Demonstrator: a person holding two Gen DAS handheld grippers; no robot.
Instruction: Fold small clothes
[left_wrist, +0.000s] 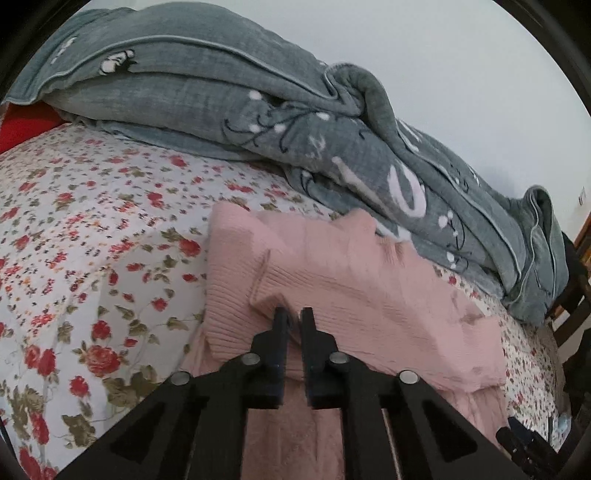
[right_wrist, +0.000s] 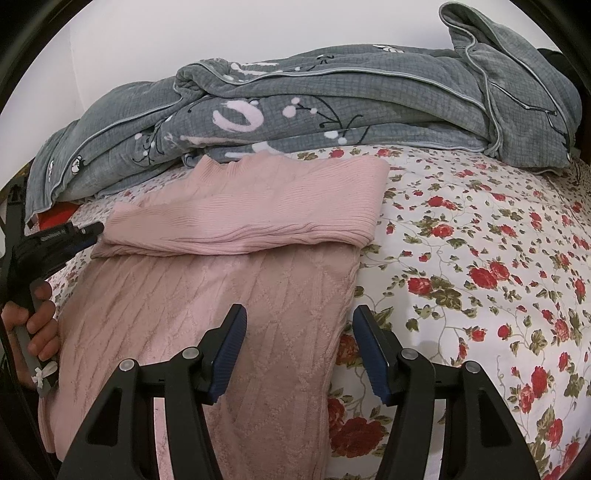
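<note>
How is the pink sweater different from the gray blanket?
The sweater is plain pink knit; the blanket is gray with white flowers. The sweater lies fairly flat with a part folded over; the blanket sits in a bunched heap. The sweater is near, with the left gripper shut on it; the blanket is behind it by the wall, untouched. Both rest on the flowered sheet.
</note>
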